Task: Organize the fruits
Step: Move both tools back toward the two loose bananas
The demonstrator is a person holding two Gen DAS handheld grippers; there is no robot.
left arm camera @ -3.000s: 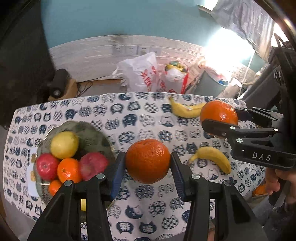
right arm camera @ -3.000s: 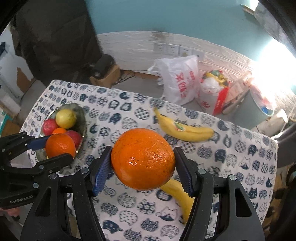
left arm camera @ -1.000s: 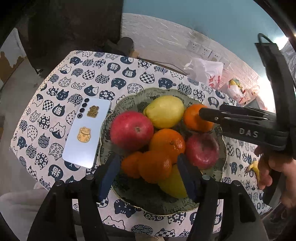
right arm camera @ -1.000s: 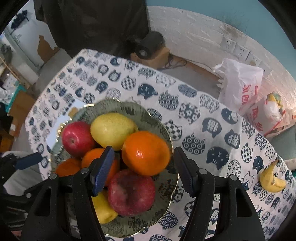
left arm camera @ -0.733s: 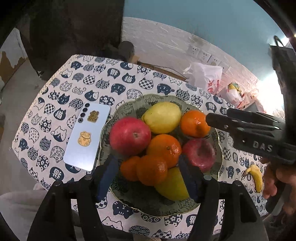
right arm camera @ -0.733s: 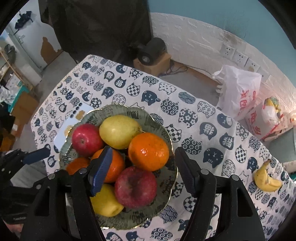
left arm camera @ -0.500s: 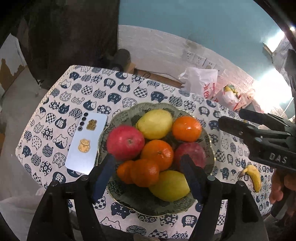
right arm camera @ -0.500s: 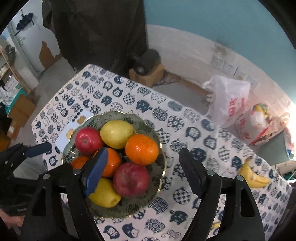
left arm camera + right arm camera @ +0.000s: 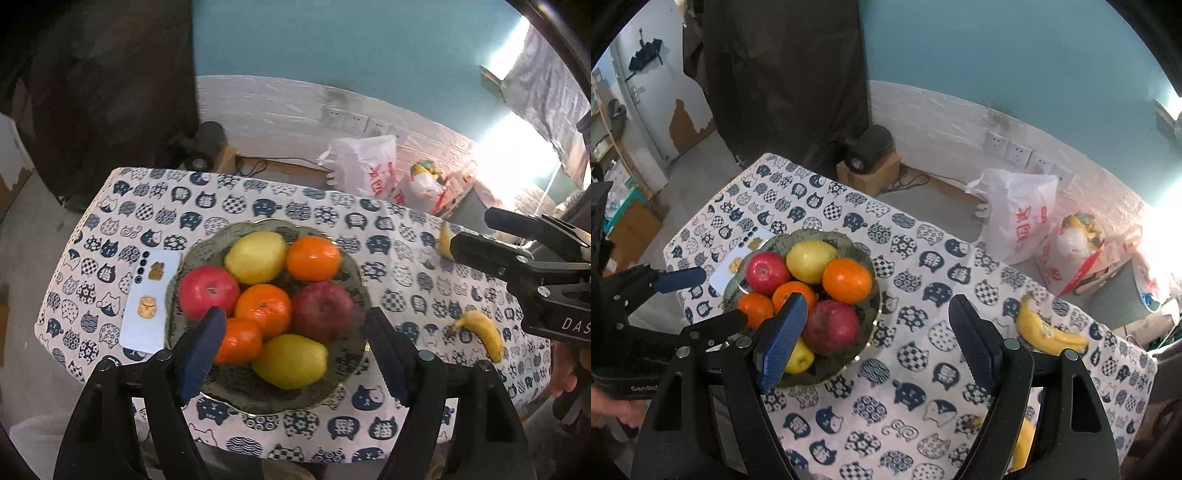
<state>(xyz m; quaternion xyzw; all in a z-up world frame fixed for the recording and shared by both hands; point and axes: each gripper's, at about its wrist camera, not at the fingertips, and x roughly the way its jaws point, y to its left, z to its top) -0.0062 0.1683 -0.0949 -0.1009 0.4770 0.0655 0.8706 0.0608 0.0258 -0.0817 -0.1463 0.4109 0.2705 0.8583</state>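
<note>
A green bowl (image 9: 229, 384) (image 9: 827, 365) on the cat-print tablecloth holds two red apples, two yellow fruits and three oranges, among them one at the far right (image 9: 313, 258) (image 9: 847, 280) and a small one at the front left (image 9: 240, 339). My left gripper (image 9: 295, 314) (image 9: 724, 295) hangs above the bowl's near side, its jaws opening and nothing pressed between them. Right of the bowl and above the cloth, my right gripper (image 9: 877, 300) (image 9: 471, 229) stands open and empty. One banana (image 9: 484, 332) lies at the right; more bananas (image 9: 1049, 332) lie farther back.
A pale phone (image 9: 147, 299) (image 9: 729, 269) lies against the bowl's left side. On the floor beyond the table's far edge sit plastic bags (image 9: 1019, 218) and a black cylinder on a cardboard box (image 9: 868, 151). A person's hand (image 9: 565, 369) holds the right gripper.
Both grippers carried oranges three seconds ago, then let them go in the bowl. Over the last second both jaws widened and both grippers rose and drew back, the right one sliding rightward.
</note>
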